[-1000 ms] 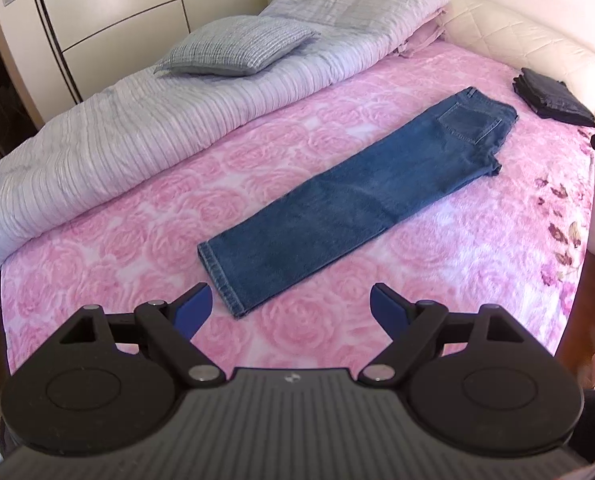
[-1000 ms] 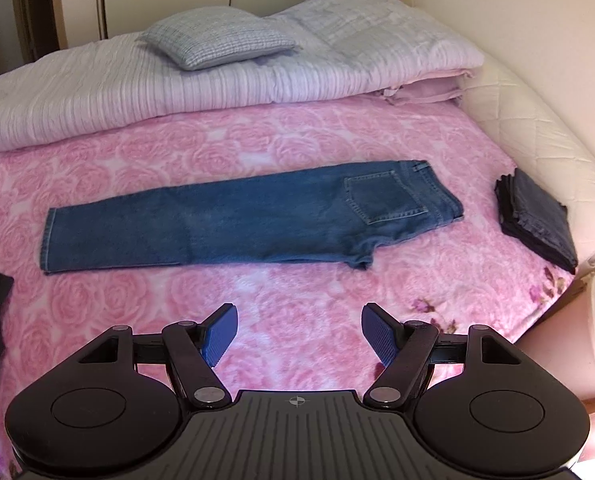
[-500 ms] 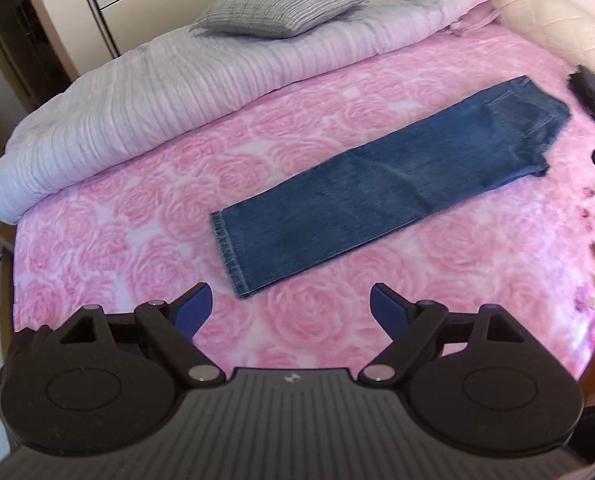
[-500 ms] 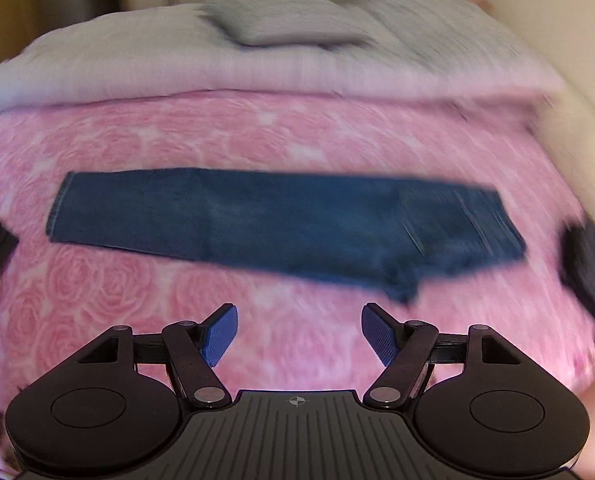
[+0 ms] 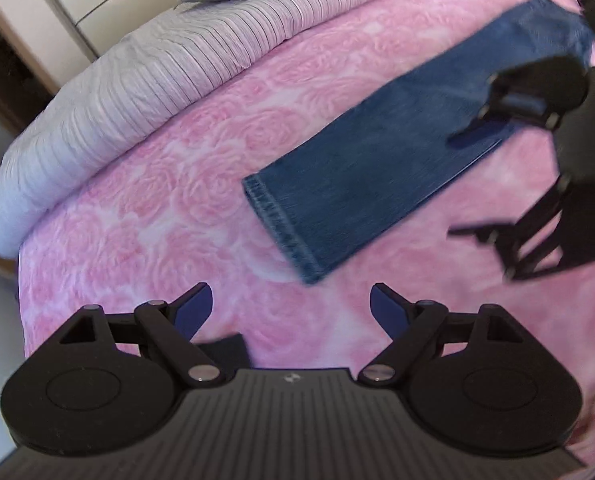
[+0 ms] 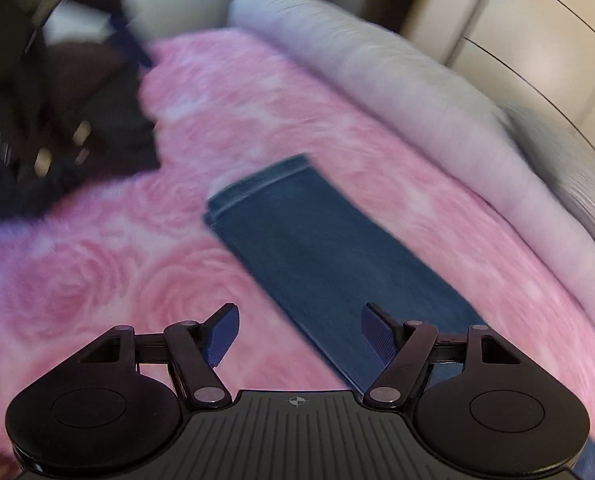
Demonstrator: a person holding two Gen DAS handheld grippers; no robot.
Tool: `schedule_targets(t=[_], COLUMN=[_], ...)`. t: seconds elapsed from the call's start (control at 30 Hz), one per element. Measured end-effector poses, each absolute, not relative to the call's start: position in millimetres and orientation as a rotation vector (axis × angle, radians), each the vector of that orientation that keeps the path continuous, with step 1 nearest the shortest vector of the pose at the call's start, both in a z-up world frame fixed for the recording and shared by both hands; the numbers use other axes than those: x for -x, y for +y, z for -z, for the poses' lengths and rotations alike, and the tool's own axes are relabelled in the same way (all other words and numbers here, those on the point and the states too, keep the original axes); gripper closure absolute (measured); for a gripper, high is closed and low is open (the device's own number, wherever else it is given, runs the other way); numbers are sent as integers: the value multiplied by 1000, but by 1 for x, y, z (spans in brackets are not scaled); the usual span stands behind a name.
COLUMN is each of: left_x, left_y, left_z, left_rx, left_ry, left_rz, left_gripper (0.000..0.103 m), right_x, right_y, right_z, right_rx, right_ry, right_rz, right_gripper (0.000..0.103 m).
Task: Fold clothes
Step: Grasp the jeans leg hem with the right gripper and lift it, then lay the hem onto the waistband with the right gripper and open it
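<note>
Both tools have dropped closer to the bed (image 5: 145, 200) since 1 second ago. Left tool (image 5: 290, 304), blades spread and empty, hovers just short of the jeans (image 5: 361, 184) hem; right tool (image 6: 297, 332), also spread, hangs over the flat-lying leg.

Left gripper (image 5: 290, 306) hovering low, jaws spread wide, holding nothing — right gripper (image 6: 297, 330) likewise gaping and empty, showing blurred at the left view's right edge.
</note>
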State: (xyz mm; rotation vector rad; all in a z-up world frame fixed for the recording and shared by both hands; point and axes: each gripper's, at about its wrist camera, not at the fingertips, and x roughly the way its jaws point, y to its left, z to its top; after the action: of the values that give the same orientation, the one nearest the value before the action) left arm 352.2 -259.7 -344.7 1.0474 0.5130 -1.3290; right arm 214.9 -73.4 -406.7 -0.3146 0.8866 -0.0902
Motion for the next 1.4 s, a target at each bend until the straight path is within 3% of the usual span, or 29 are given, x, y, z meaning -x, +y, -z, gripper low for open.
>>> schedule_targets(t=[0.2,0.4,0.47,0.53,0.6,0.8,0.97,1.2,1.4], left_x=[-404,-429,-432,-434,-436,-421,-371,-236,-137], left_y=[-267,-268,-266,-264,-262,-274,-317,-408,-485], left_z=[374,383,383,380,377,360,340,327,353], left_rx=[-967,-874,-858,-853,-854,-876,-888,-892,-927], left_ry=[502,556,568,568,562,539,494,415,421], left_rz=[1344,1335,1336,1335,1329,1332,1379,1579,1724], left_gripper=[20,20,20,20,20,19,20,20,20], right_x=[-257,-275,-281,-287,-294,-285,-231,-34,87], right_y=[-40,-33,-33,-34,-34,-68,-172,-373,-465], right_z=[493,516,519,519,516,441,339,338,468], right_rx=[602,797,837,850,836,510,61,-631,-1179], right_ry=[855,766,755,757,772,671,446,169,195], right_rz=[61,72,72,65,50,162,348,788,942], right_gripper=[40,40,49,83,92,98,99,99,99])
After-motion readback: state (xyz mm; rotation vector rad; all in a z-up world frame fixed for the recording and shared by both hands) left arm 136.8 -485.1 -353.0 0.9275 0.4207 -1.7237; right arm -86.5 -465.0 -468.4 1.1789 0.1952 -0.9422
